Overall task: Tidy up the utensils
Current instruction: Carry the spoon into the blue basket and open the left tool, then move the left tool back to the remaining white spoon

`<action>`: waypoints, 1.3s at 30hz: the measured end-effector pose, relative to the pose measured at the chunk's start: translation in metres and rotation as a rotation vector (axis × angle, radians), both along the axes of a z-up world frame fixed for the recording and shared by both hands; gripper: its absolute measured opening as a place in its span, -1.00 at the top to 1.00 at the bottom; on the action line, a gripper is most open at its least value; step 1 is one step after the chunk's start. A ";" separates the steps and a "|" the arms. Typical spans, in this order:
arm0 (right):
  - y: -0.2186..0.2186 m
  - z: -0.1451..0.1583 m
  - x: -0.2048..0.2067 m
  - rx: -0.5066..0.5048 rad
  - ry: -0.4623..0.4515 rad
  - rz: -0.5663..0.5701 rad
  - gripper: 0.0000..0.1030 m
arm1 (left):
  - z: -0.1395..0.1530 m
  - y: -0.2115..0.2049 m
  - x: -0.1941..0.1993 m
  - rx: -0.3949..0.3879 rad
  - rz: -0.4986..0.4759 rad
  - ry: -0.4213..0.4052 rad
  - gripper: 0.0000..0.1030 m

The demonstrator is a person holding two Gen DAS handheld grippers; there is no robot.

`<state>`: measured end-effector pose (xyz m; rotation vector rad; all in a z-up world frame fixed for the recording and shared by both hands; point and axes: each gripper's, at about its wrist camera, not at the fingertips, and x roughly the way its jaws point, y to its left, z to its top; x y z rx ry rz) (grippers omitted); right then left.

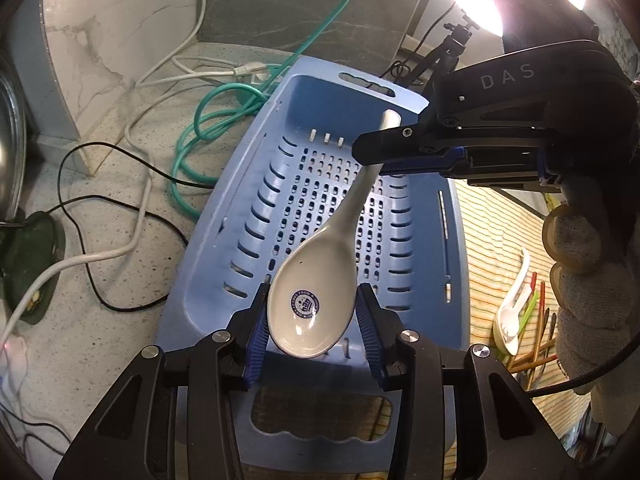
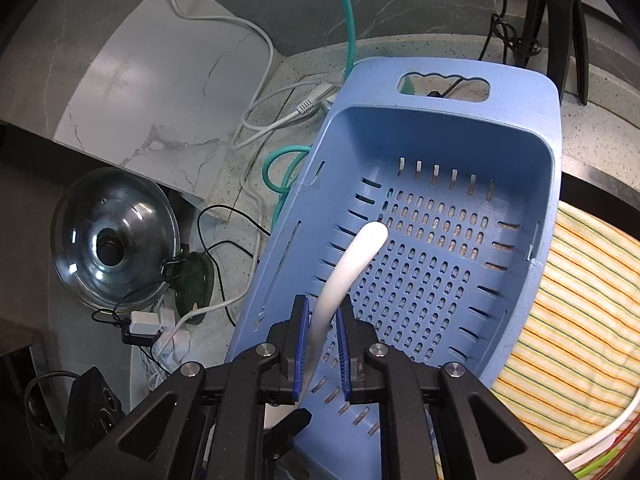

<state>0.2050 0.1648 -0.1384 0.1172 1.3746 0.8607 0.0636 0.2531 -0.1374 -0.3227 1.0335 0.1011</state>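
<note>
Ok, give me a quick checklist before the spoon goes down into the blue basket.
1. Right gripper shut on the spoon handle: ok.
2. Left gripper around the bowl end: its pads look close to the bowl, contact cannot tell.
3. Spoon over the blue basket: ok.
4. Basket floor free of other utensils: ok in the visible part.
5. Cables outside the basket: ok.
6. Other utensils waiting on the striped mat: ok.
</note>
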 end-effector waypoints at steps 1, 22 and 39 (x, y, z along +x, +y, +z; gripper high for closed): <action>0.000 0.001 0.000 -0.005 -0.013 0.002 0.70 | 0.001 0.001 0.000 0.006 0.008 0.001 0.22; -0.024 0.031 -0.008 0.022 -0.084 -0.001 -0.24 | 0.024 -0.003 -0.013 0.014 0.019 -0.040 -0.14; -0.113 0.086 -0.018 0.088 -0.120 -0.020 -0.24 | 0.048 -0.061 -0.029 0.003 -0.099 -0.078 -0.14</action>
